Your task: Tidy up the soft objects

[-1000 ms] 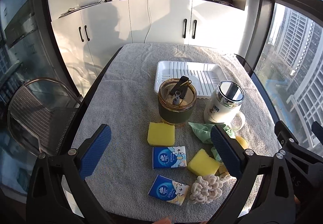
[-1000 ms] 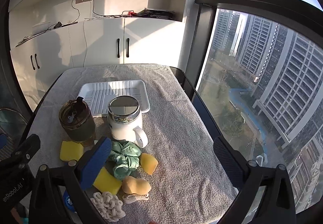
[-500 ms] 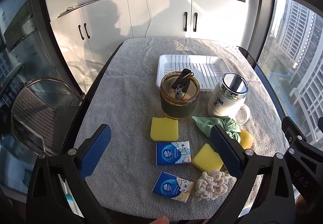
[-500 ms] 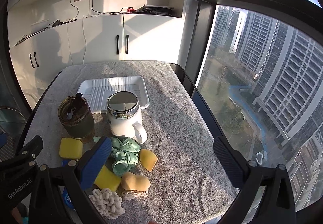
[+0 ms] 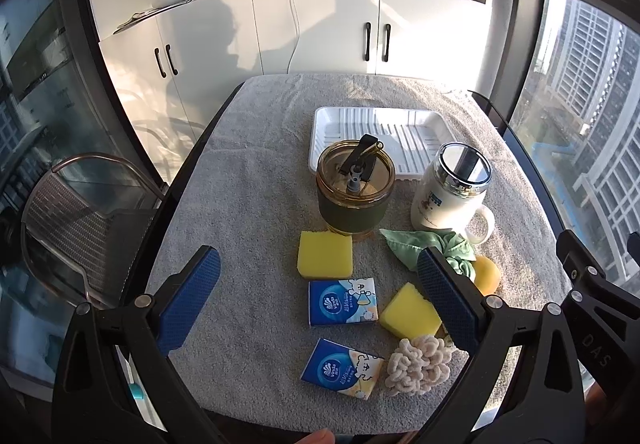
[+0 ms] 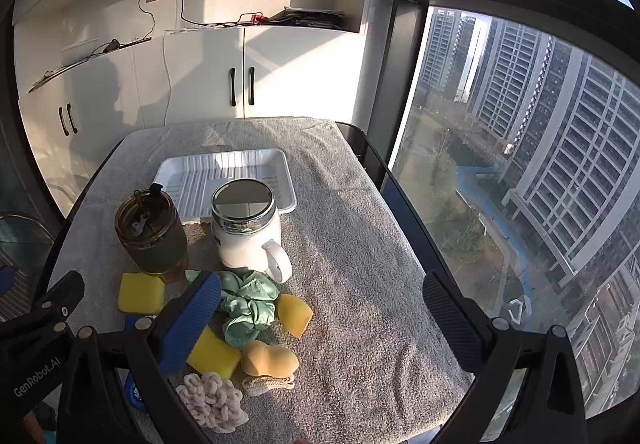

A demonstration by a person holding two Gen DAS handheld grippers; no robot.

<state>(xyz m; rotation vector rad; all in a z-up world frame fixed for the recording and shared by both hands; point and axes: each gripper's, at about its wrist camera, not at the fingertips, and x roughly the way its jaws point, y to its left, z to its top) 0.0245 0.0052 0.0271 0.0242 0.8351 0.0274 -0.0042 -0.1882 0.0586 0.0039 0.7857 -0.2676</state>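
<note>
Lying clustered at the near end of the grey towel-covered table (image 5: pixel 248 180) are the soft things: two square yellow sponges, one (image 5: pixel 325 254) just in front of the tumbler and one (image 5: pixel 409 316) nearer the edge, two blue tissue packs (image 5: pixel 343 307) (image 5: pixel 341 368) sitting one behind the other, one crumpled mint-green cloth (image 6: pixel 248 304) touching the mug's base, one cream knotted-cord scrunchie (image 6: pixel 212 400), one tan peanut-shaped sponge (image 6: pixel 269 359) resting on a small cream knitted pad (image 6: pixel 267 382), and one yellow wedge-shaped sponge (image 6: pixel 295 314) beside the cloth. Standing behind them are one amber glass tumbler with a dark green sleeve (image 5: pixel 354 192) and one white mug with a chrome lid (image 5: pixel 452 192), side by side. Sitting beyond those two is one empty white ribbed plastic tray (image 5: pixel 320 132).

Hovering above the near edge, the left gripper (image 5: pixel 318 298) is spreading its blue-padded fingers wide with nothing between them; the right gripper (image 6: pixel 320 318) is likewise gaping and holding nothing.

Surrounding the table are white cabinets with black handles (image 6: pixel 240 84), a shelf carrying cables, a metal mesh chair (image 5: pixel 80 212) on the left, and tall windows (image 6: pixel 540 164) showing apartment towers on the right.
</note>
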